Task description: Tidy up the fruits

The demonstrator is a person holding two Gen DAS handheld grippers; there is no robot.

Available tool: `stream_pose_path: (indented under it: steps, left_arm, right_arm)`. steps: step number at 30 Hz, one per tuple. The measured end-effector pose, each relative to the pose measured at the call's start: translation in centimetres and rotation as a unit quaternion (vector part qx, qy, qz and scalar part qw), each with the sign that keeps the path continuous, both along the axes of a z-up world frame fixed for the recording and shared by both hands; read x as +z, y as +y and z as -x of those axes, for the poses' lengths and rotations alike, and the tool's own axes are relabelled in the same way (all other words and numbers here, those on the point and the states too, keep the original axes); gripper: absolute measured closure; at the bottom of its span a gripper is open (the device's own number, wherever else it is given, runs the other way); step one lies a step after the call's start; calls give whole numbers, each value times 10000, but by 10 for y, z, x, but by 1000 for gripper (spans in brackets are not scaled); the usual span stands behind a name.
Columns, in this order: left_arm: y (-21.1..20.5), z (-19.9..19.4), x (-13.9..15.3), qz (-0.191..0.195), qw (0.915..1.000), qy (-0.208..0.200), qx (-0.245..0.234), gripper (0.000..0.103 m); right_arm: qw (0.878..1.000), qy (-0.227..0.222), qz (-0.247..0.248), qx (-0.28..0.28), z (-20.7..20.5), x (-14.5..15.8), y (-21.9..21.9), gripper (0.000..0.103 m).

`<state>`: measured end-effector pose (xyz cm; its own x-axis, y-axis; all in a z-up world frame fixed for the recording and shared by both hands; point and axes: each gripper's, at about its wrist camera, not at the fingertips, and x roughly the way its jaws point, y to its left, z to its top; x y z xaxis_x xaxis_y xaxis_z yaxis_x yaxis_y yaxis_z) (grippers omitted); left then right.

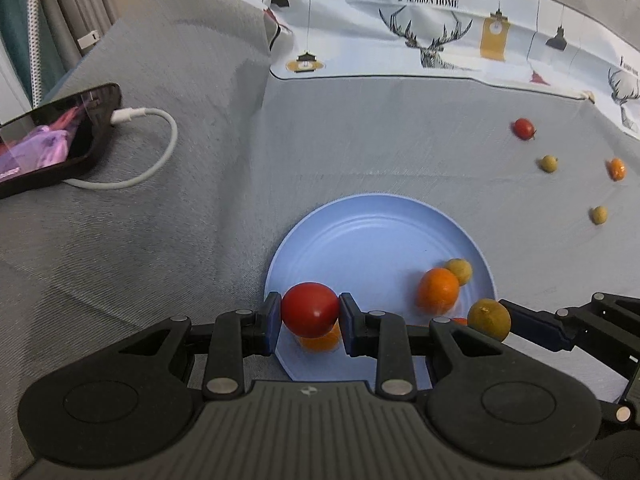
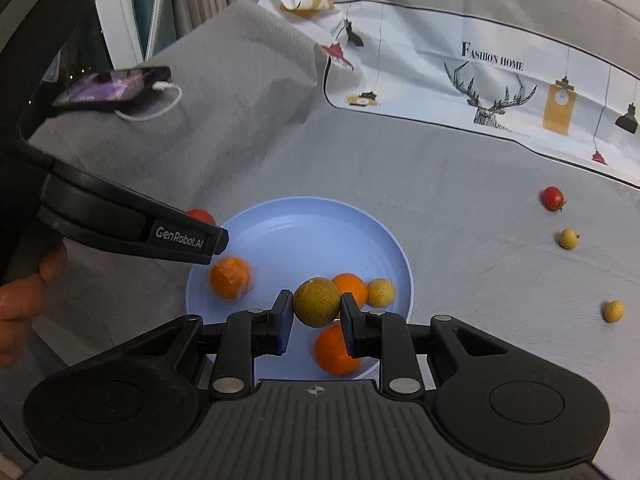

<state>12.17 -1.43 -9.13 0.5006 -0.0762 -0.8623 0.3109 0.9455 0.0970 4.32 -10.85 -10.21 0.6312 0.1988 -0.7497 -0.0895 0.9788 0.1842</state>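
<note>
My left gripper (image 1: pixel 310 316) is shut on a red tomato (image 1: pixel 310 310) and holds it above the left rim of a blue plate (image 1: pixel 360 232). My right gripper (image 2: pixel 316 312) is shut on a brown-green round fruit (image 2: pixel 316 302) above the plate (image 2: pixel 304 224); that fruit also shows in the left wrist view (image 1: pixel 489 318). In the plate lie oranges (image 2: pixel 230 278) (image 2: pixel 338 348) (image 2: pixel 351 286) and a small yellow fruit (image 2: pixel 381 292). Loose on the grey cloth to the right are a red tomato (image 2: pixel 552 198) and two yellow fruits (image 2: pixel 568 239) (image 2: pixel 613 311); the left wrist view also shows a small orange (image 1: pixel 616 169).
A phone (image 1: pixel 52 140) with a white charging cable (image 1: pixel 156 148) lies on the raised grey cushion at the left. A printed white cloth (image 1: pixel 440 36) covers the back. The left gripper's body (image 2: pixel 120 224) reaches over the plate's left edge.
</note>
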Motion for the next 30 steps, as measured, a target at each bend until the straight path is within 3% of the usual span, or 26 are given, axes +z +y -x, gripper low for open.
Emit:
stream_pose_path:
  steps: [4,5,8,9,12,16,21,30]
  left_arm:
    - [-2,-6,-9,-87,9999,39,-47,69]
    - [-2,-6,-9,-65,10000,23,-72,62]
    - [0,-3,1,3,9996,-279,-74,7]
    - [1,2,7,13,9990,-444,-66,0]
    - [4,18,23,23,9977,-641,-238,1]
    - [11,45,34,10,9985,-514,-198,1]
    - [24,85,47,41,9988,-470,-88,1]
    - [31,135,78,286,9966,-767,-22,1]
  right_arm:
    - [10000,-23,58,36,-9,-4,2,76]
    - [9999,-43,67,68,-11,-4,2,76]
    - [9998,-71,101,162,-15,0,2,69]
    - [9998,-75,113,175,-14,2,1,53]
    - [9998,-122,88,160,-3,13,-2,26]
    - [9999,-38,83,105,25,26,-2,14]
    - [10000,2,6,-72,61,43,-1,9]
    - [9985,-471,219,-185,111,77,3,3]
